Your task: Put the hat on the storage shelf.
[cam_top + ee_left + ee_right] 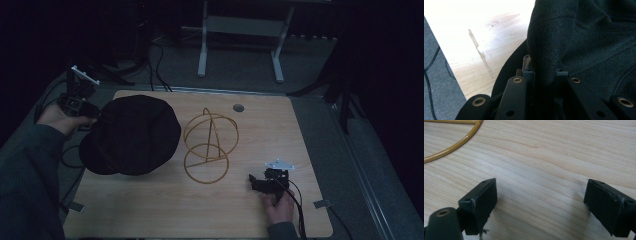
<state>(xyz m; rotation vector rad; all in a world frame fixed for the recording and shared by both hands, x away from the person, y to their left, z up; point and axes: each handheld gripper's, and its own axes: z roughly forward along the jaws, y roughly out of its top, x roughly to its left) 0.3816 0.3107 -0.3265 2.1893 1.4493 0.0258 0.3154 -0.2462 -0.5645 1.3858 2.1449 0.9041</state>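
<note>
Apparently the gripping step is in hand: the left gripper has its jaws clamped on a fold at the edge of the black fabric hat, which lies on the left half of the light wooden table. Next probably comes lifting it toward the yellow wire-frame stand, just beside it. The right gripper rests on the table, jaws apart and empty.

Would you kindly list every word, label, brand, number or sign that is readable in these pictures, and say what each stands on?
None: no readable text appears anywhere.
The black fabric hat, pinched by the left gripper, shows no label.
The yellow wire-ring stand and the light wooden table carry no marks.
The open right gripper bears no lettering.
</note>
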